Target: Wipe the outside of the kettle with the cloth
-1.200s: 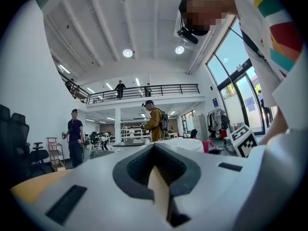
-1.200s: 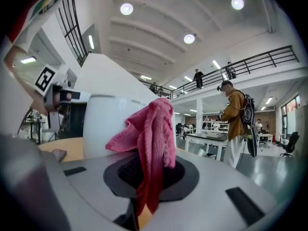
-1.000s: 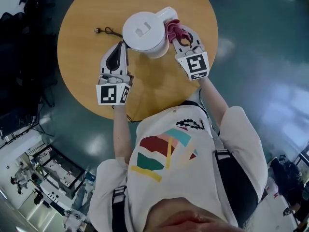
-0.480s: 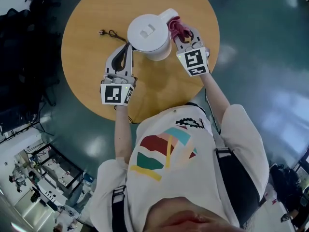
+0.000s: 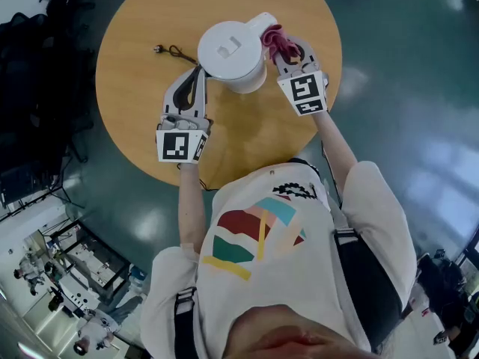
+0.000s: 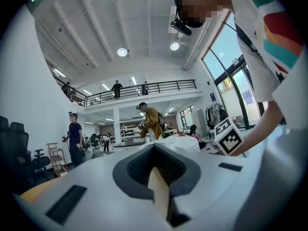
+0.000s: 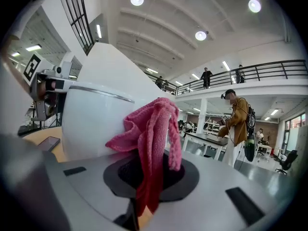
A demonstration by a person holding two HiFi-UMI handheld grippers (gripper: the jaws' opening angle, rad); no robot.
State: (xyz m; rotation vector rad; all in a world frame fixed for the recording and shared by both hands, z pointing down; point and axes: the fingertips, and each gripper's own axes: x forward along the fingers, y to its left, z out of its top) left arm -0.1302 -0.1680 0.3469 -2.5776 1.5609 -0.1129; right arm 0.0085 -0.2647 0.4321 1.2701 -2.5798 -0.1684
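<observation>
- My right gripper [image 5: 283,49] has its jaws clamped on the pink cloth [image 7: 153,138], which lies against the right side of the white kettle [image 5: 230,52]
- My left gripper [image 5: 199,75] has its jaws closed on nothing, just beside the kettle's left, over the table [image 5: 135,103]
- The cloth is soft and floppy, best pinched at its bunch; the kettle looks smooth, probably light and apt to slide, so I'd brace its base

one kettle [image 5: 228,51], one cloth [image 5: 272,37], one cord [image 5: 177,51], one table [image 5: 131,99]; two grippers [image 5: 199,73] [image 5: 285,51]
</observation>
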